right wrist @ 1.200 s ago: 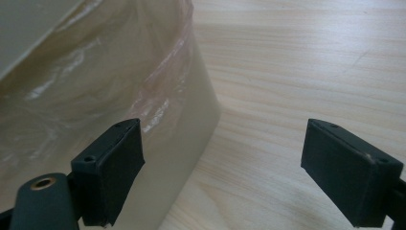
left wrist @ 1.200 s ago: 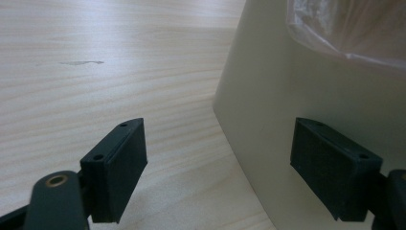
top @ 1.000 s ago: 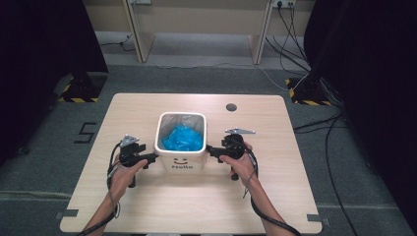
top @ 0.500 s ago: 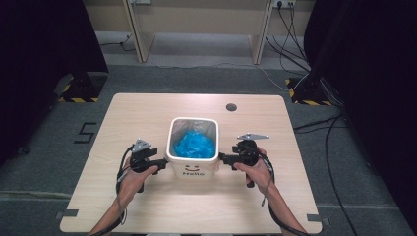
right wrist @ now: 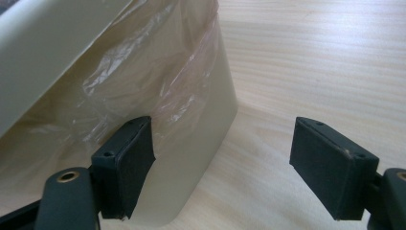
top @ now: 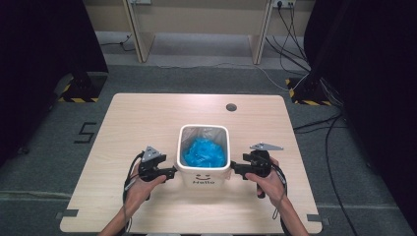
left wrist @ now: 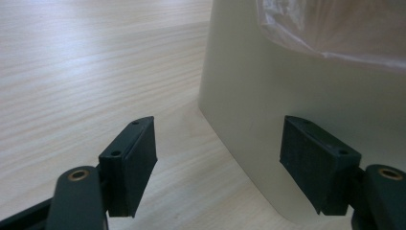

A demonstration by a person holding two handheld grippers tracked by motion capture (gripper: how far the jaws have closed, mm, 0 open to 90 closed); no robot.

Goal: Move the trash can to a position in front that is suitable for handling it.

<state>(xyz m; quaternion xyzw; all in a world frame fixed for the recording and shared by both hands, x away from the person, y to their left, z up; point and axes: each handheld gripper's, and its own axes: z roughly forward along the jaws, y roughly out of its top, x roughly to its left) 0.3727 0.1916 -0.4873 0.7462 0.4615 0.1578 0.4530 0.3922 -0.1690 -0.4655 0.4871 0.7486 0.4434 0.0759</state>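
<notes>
Bin [top: 203, 160] w/ the blue bag [top: 204, 153] inside now sits nearer my edge of the counter [top: 147, 118] than a sec ago, and both my hands have come back w/ it, one each side. So the job reads as dragging the bin toward me, and that's well along; it's near-centre now, "Hello" face pointing at me.

Left tongs [top: 172, 172] press against the bin's left wall, right tongs [top: 236, 169] against its right wall. Both sets stand wide and clench nothing: no wall between the pads, they just flank and push.

Left gripper view: right-hand pad [left wrist: 318, 163] lies flat on the cream wall [left wrist: 268, 86], the other pad over bare wood. Right gripper view adds what the high view can't give: clear liner [right wrist: 158, 72] folded down over the rim, crinkled, one pad [right wrist: 127, 163] right in front of it.
</notes>
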